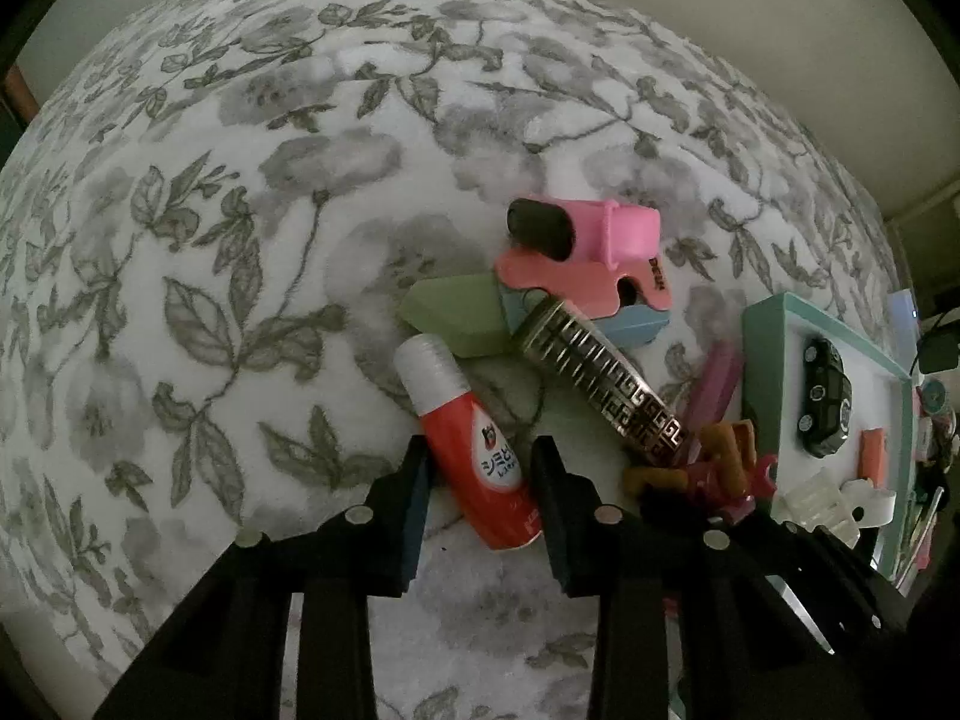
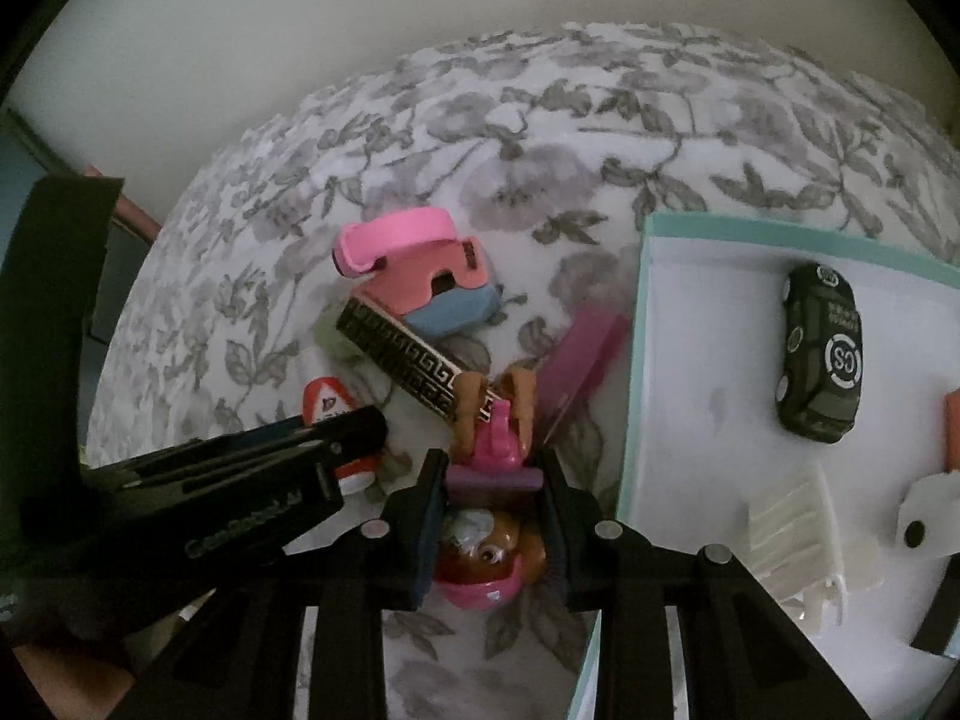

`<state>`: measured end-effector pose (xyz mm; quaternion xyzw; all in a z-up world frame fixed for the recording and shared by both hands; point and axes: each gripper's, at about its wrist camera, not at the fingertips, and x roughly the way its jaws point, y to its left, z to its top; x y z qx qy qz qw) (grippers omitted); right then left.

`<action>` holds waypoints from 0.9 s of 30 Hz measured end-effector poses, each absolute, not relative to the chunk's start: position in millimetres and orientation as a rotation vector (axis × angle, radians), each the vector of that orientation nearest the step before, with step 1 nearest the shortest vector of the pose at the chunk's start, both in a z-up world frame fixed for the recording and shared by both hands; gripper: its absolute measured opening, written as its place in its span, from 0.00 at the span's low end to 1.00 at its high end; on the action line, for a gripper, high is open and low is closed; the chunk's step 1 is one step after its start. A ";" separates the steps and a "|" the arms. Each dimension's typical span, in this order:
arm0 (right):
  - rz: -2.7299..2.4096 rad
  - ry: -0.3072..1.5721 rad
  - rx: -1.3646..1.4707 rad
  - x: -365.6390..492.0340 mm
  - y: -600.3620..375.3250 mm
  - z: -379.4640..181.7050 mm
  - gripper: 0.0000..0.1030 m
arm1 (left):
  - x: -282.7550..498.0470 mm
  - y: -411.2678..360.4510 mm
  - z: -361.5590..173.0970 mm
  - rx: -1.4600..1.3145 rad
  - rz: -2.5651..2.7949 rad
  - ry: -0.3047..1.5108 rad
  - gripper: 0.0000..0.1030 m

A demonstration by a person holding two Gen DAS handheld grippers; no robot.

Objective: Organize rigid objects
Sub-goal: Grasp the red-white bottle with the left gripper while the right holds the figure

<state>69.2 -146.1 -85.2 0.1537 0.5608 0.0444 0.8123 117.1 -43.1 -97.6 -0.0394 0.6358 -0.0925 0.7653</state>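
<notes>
A pile of small objects lies on a floral cloth. My left gripper (image 1: pixel 480 468) is open with its fingers on either side of a red tube with a white cap (image 1: pixel 465 438). My right gripper (image 2: pixel 492 492) is shut on a pink and brown toy figure (image 2: pixel 489 516), held beside the tray. The figure also shows in the left wrist view (image 1: pixel 714 468). A black and gold patterned tube (image 1: pixel 600 381) lies across the pile, next to a green block (image 1: pixel 456 315) and a pink and blue sharpener-like piece (image 1: pixel 585 276). A teal-rimmed white tray (image 2: pixel 639 360) holds a dark toy car (image 2: pixel 819 354).
A magenta stick (image 2: pixel 579 360) lies between the pile and the tray. The tray also holds a white plastic comb-like piece (image 2: pixel 792 534), a white piece (image 2: pixel 927 522) and an orange piece (image 2: pixel 953 429). The left gripper's body (image 2: pixel 210 498) crosses the right wrist view at lower left.
</notes>
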 end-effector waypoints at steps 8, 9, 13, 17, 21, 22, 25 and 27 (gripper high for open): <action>0.083 1.207 0.298 69.5 -140.8 -86.8 0.30 | 113.4 -46.5 -96.2 -0.034 -0.201 1.362 0.34; 0.083 1.207 0.295 69.3 -140.4 -86.7 0.30 | 114.6 -47.5 -98.9 -0.029 -0.203 1.361 0.34; 0.079 1.209 0.275 69.2 -137.0 -86.2 0.30 | 114.5 -45.0 -97.9 -0.063 -0.202 1.367 0.31; 0.066 1.196 0.317 69.7 -144.8 -82.4 0.30 | 119.4 -31.7 -97.4 -0.112 -0.209 1.363 0.25; 0.062 1.162 0.334 68.8 -150.3 -71.7 0.30 | 121.5 -25.4 -82.2 -0.143 -0.228 1.321 0.25; 0.063 1.154 0.339 68.6 -151.3 -69.1 0.30 | 121.7 -25.7 -76.4 -0.143 -0.232 1.307 0.25; 0.064 1.130 0.344 68.1 -153.0 -60.2 0.30 | 122.1 -23.0 -59.7 -0.148 -0.244 1.265 0.25; 0.066 1.109 0.345 67.6 -153.5 -52.3 0.30 | 121.6 -18.6 -48.0 -0.153 -0.248 1.240 0.25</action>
